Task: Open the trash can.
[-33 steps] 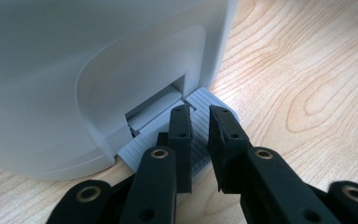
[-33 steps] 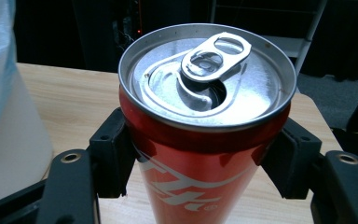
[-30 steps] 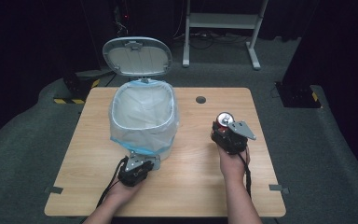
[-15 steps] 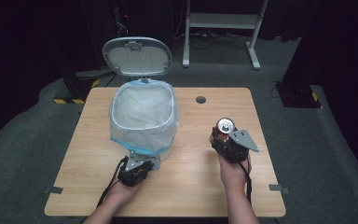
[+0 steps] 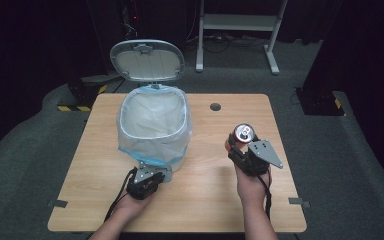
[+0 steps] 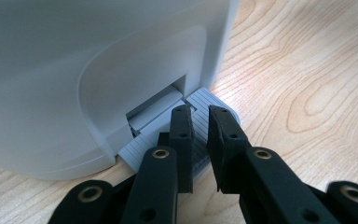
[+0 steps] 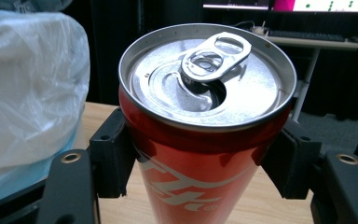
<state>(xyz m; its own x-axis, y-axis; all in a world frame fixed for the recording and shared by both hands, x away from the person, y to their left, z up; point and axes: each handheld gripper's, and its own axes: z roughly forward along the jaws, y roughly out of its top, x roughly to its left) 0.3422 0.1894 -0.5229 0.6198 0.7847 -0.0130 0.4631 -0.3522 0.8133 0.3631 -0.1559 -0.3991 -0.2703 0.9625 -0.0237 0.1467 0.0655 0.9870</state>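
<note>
On the tabletop (image 5: 205, 200) your lidded bin (image 5: 153, 127) is sitting open with its clear liner, your left gripper (image 5: 145, 182) is pressing near-closed fingers on its pedal (image 6: 165, 140), and your right gripper (image 5: 242, 150) is pinching an opened red can (image 7: 205, 121) upright beside it.
</note>
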